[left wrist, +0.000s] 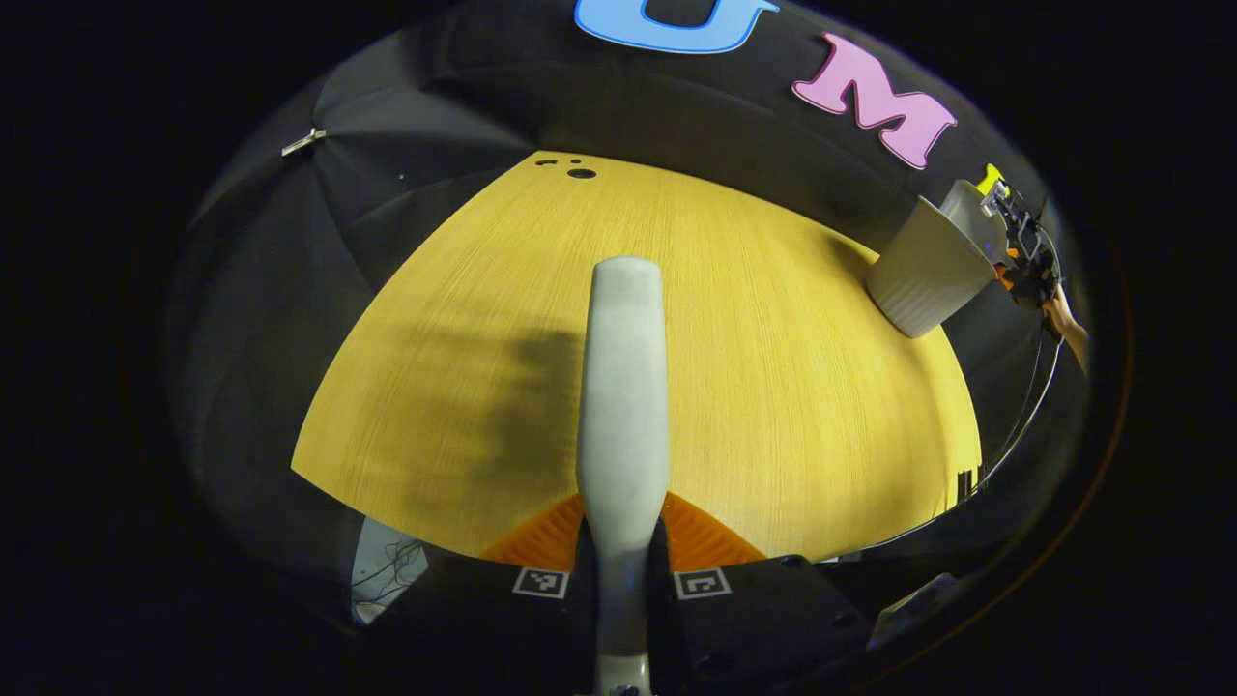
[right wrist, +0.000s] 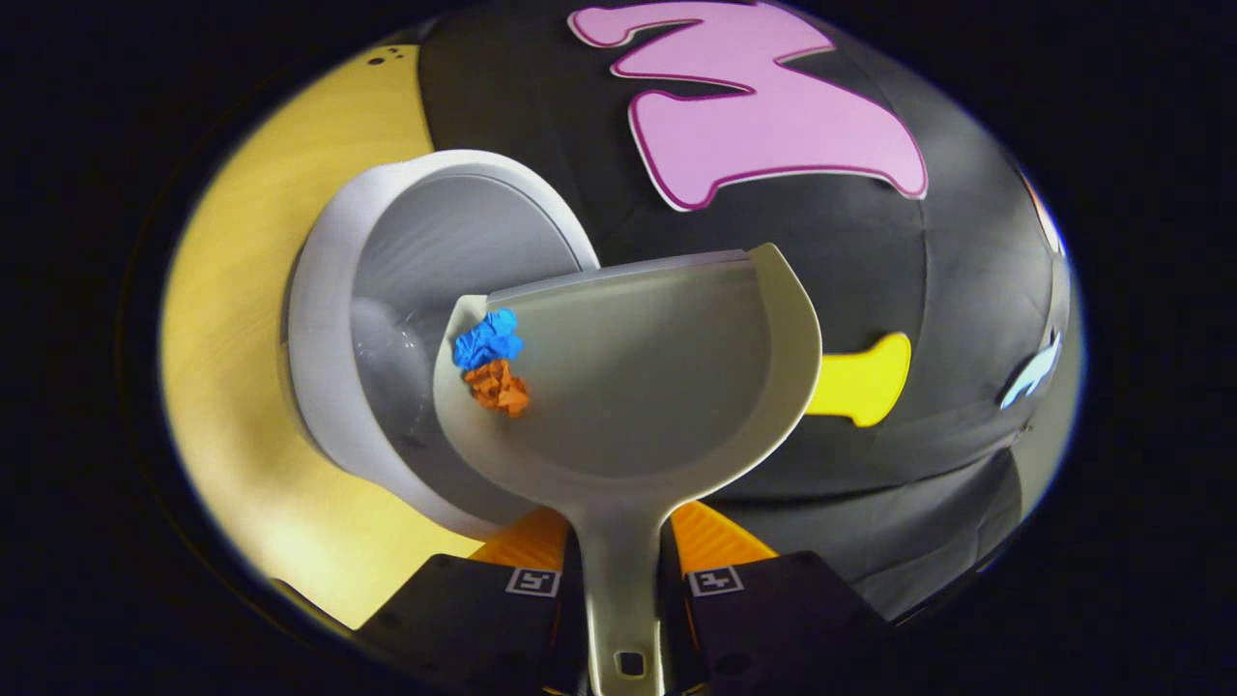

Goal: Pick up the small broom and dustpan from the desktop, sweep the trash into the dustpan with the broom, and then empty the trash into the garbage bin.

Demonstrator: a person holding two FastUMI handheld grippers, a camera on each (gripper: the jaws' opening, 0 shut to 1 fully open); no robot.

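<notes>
Two crumpled scraps, one blue (right wrist: 489,338) and one orange (right wrist: 498,387), lie in the dustpan (right wrist: 628,387) clamped by the right gripper (right wrist: 623,570).

A yellow wood-grain desktop (left wrist: 754,367) stands against the black cloth wall (left wrist: 464,106).

Broom (left wrist: 623,387) bristles hidden; dustpan (right wrist: 628,387) covers bin (right wrist: 387,290) mouth.

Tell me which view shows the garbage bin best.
Right gripper view: the garbage bin is close, its open mouth and inside visible, with the dustpan tipped over it. The left gripper view shows the bin small at the table's far edge, outside wall mostly.
</notes>
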